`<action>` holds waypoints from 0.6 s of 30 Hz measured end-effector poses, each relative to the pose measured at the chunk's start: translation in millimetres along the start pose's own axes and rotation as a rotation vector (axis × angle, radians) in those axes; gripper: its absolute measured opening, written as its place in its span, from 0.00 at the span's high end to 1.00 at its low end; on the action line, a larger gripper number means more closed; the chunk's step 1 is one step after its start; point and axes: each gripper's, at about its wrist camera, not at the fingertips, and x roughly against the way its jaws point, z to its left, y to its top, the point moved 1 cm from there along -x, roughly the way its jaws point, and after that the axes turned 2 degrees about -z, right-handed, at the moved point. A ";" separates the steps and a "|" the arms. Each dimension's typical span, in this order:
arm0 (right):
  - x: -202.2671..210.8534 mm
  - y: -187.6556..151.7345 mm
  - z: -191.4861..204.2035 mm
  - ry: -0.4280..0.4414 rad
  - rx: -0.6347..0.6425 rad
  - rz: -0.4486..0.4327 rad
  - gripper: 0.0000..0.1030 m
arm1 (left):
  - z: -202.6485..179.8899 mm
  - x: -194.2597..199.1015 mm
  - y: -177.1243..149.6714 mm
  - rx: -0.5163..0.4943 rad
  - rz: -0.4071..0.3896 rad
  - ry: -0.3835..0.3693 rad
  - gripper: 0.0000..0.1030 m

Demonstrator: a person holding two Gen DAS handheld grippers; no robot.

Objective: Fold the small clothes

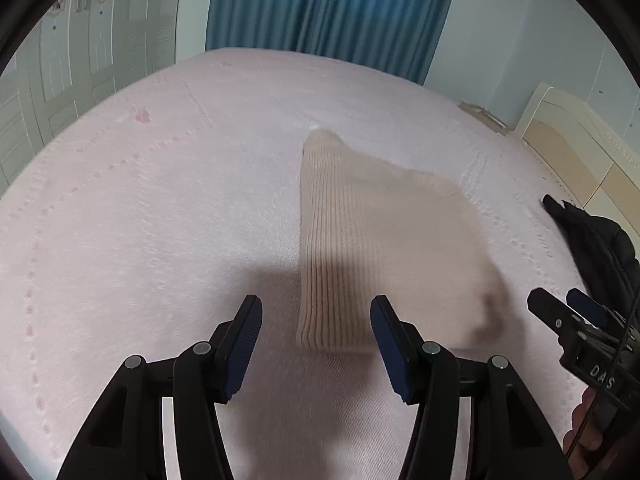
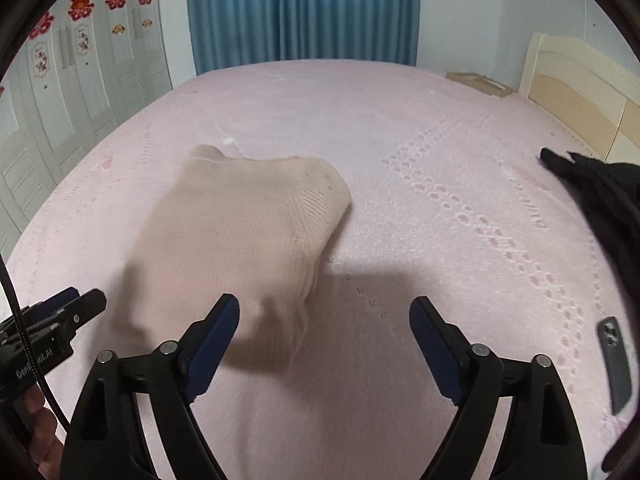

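A beige ribbed knit garment (image 1: 372,240) lies folded on the pink bed cover (image 1: 160,200), and its near edge is blurred. My left gripper (image 1: 316,320) hovers over that near edge, open, with neither pad touching the cloth. In the right wrist view the same garment (image 2: 240,240) sits left of centre. My right gripper (image 2: 324,320) is wide open above the bare cover just right of it, and its left finger (image 2: 220,320) overlaps the cloth's corner in the picture. Each gripper also shows at the edge of the other view: the right gripper (image 1: 560,312) and the left gripper (image 2: 80,300).
A black garment (image 2: 592,192) lies heaped at the bed's right side, also in the left wrist view (image 1: 596,240). A dark phone (image 2: 616,368) rests on the cover near the right edge. A cream headboard (image 2: 580,100), blue curtain (image 2: 304,12) and white wardrobe (image 2: 60,92) surround the bed.
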 end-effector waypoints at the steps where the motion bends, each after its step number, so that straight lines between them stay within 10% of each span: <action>1: 11.2 -0.4 1.4 -0.001 -0.005 -0.008 0.14 | -1.8 10.0 0.8 -0.012 -0.006 -0.001 0.44; 18: 155.7 -26.2 10.1 -0.047 -0.026 -0.088 0.06 | -26.5 147.1 -12.9 -0.087 -0.100 0.092 0.33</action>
